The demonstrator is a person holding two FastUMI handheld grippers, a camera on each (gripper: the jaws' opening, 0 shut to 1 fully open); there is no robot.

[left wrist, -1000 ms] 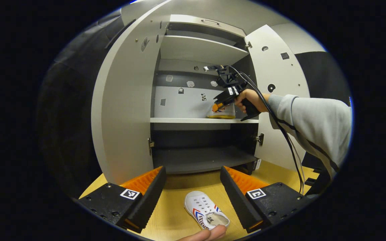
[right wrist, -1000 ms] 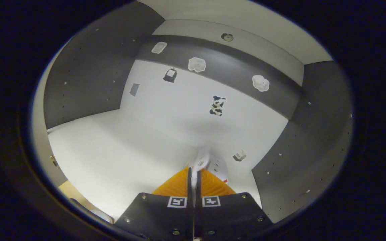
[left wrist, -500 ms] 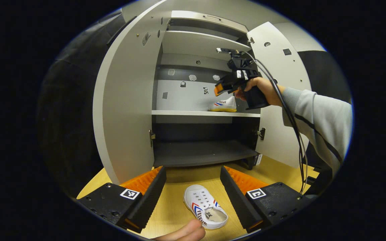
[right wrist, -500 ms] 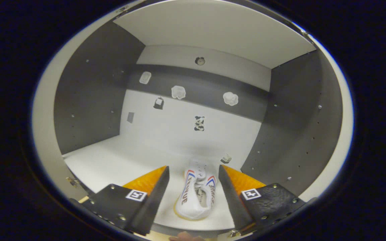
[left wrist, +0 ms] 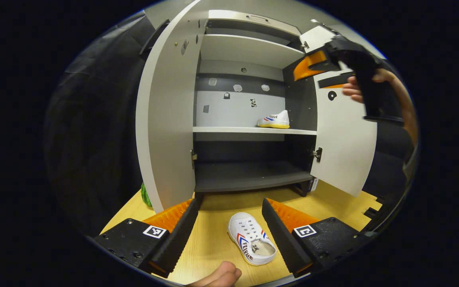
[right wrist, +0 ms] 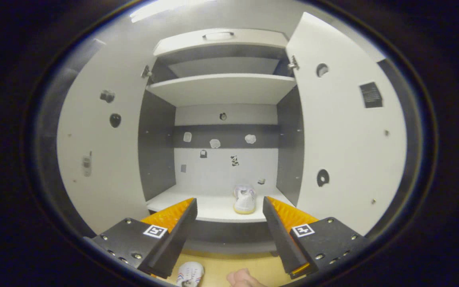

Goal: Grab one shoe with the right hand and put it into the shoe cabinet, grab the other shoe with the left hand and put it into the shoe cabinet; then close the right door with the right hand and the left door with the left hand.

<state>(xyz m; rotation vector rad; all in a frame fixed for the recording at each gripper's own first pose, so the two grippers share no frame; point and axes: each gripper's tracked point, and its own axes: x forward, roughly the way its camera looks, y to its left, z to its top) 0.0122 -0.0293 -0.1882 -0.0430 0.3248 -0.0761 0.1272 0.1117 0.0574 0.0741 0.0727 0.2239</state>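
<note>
Progress stands at one step of four. First shoe (left wrist: 274,119) rests on the middle shelf (left wrist: 229,130) of the shoe cabinet (right wrist: 221,89), toward its right side. Right gripper (right wrist: 229,223) is outside the cabinet, jaws spread and empty. Second shoe (left wrist: 252,243) lies on the table (left wrist: 213,243) between the parted, empty jaws of the left gripper (left wrist: 229,227) (not touching). Right door (left wrist: 343,135) and left door (left wrist: 165,119) both stand open.

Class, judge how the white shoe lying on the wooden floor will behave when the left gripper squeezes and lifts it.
The shoe looks like soft canvas, so its sides will probably give. Small, so likely light. Its flat sole suggests it won't roll when the left gripper closes.
</note>
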